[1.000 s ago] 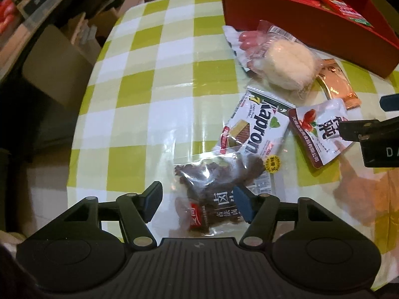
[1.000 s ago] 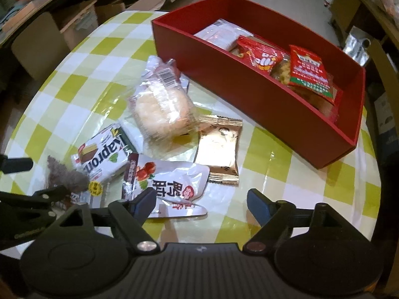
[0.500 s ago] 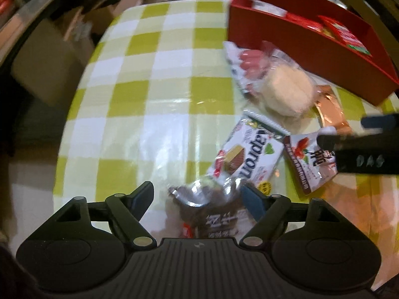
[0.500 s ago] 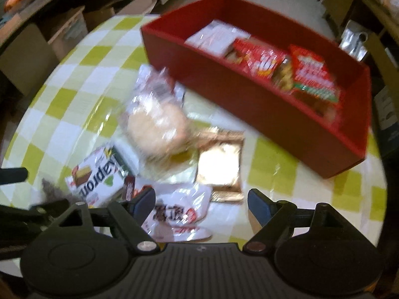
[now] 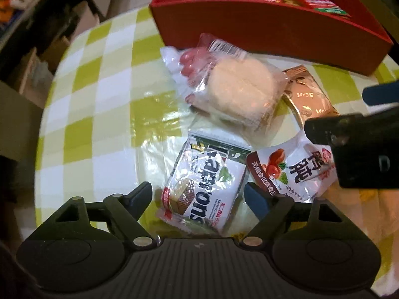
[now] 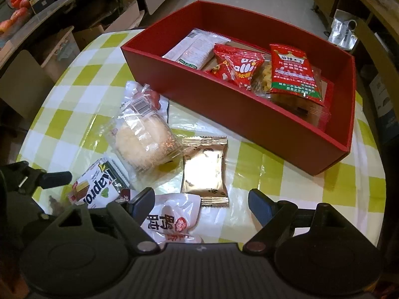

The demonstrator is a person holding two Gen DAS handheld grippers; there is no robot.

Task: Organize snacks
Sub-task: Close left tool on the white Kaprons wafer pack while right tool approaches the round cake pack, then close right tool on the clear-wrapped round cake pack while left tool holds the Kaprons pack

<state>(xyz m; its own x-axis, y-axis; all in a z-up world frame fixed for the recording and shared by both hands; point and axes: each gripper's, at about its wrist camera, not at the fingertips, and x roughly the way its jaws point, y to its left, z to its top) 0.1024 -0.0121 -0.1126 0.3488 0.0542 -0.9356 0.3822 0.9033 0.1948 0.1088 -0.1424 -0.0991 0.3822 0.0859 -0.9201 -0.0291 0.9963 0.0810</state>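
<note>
**K:** Left wrist view: left gripper [image 5: 198,194] jaws spread wide, straddling the white "Kaprons" wafer packet [image 5: 203,186]. Nothing clamped.

**M:** Right one?

**K:** Right gripper [image 6: 201,201] also apart, empty, over the white pouch with black Chinese characters and red fruit print [image 6: 172,220].

**M:** Loose count, relative to the red rectangular cardboard box [image 6: 249,114]?

**K:** Four clear on the yellow-green checked tablecloth [image 6: 74,114], all on the near side of it: clear-wrapped round pale bun with a barcode label [image 6: 143,142] closest to its wall, gold foil sachet [image 6: 205,174] just beside the bun, then wafer packet and pouch nearer the grippers.

**M:** Inside the box?

**K:** At least four packets: one white [image 6: 194,48], one red with white print [image 6: 237,66], one clear with yellowish pieces [image 6: 261,79], one red with a crown and Chinese text [image 6: 293,73]. Text too small to read.
</note>
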